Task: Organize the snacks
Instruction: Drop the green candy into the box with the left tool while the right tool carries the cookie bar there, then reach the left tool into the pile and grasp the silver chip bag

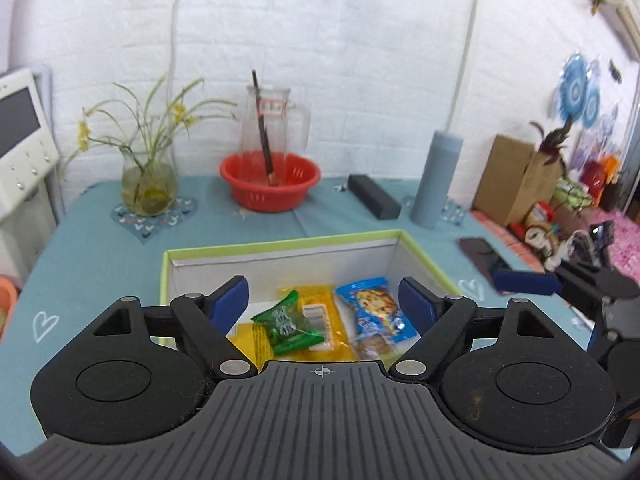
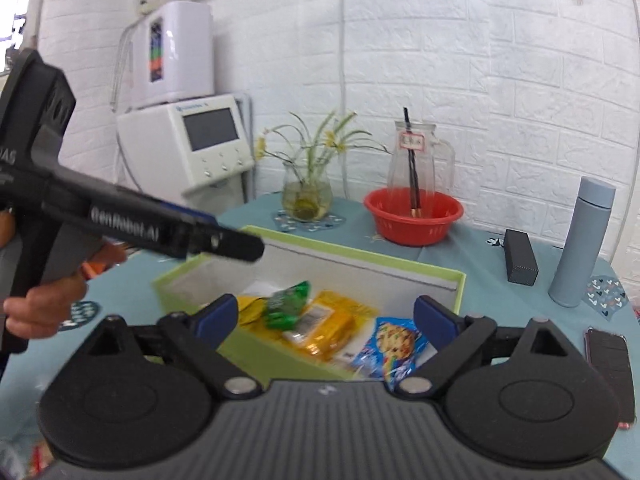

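Low in the left wrist view, the left gripper has its two blue fingers spread wide, and they hold nothing. Low in the right wrist view, the right gripper is wide apart too, and it holds nothing. Just past both pairs of fingers sits the box, a green-edged box with white walls, in the middle of each picture. The snacks are all inside it. The green pack lies on top of the yellow pack, a little left of the middle. The blue cookie pack lies just beside them on the right. I see no snack lying on the cloth outside the box. So I think the putting-in step is done or nearly done, and both grippers are just hovering over the box. Next, I guess the person should look for any snack left out, or nudge the packs so they lie neat and flat. A soft pack can slip, so the fingers need to pinch its middle. Farther back on the table, in the upper half of the frame, stand a vase at the left, a red bowl with a glass jug in it, a black case and a grey bottle. A phone lies at the right edge of the right wrist view.
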